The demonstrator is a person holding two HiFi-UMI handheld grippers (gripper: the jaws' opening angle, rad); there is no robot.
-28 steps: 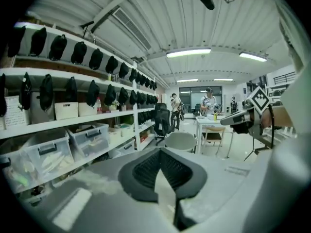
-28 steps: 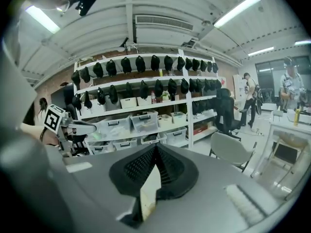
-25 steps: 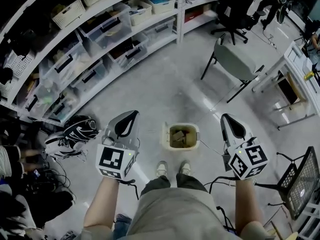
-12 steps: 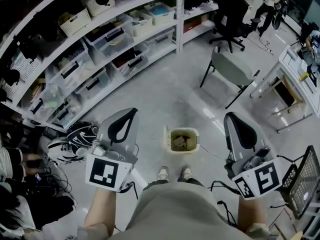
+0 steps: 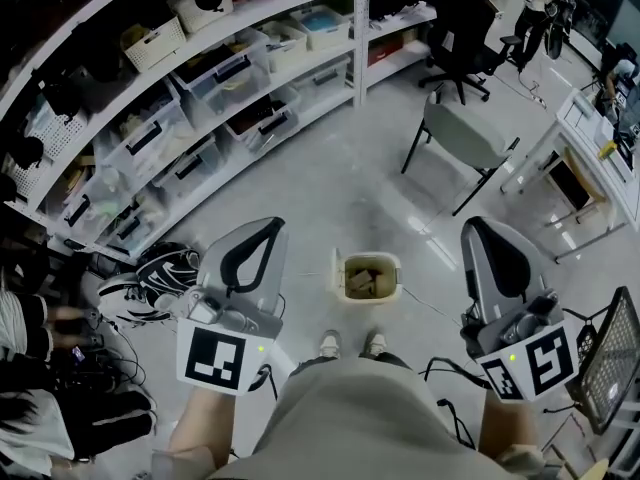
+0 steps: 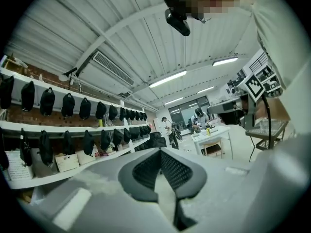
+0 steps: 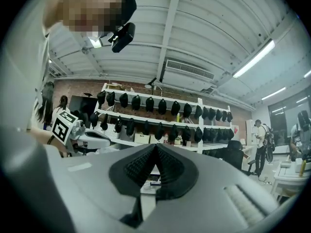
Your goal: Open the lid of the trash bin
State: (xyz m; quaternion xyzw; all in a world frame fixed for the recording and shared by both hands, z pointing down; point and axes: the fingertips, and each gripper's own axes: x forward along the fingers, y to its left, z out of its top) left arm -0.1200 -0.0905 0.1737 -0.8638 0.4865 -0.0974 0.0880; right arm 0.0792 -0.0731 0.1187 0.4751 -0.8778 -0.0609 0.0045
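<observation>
Trash bin contents — too small

No words or numbers can be read, only patterned square markers on the left gripper and right gripper.

Bright ceiling tube lights, glare patches on the floor, strong fisheye edge distortion.

Floor: smooth glossy grey, w/ reflections. Trash bin: matt beige plastic. Left gripper: matt grey plastic shell, black ribbed pads.
</observation>
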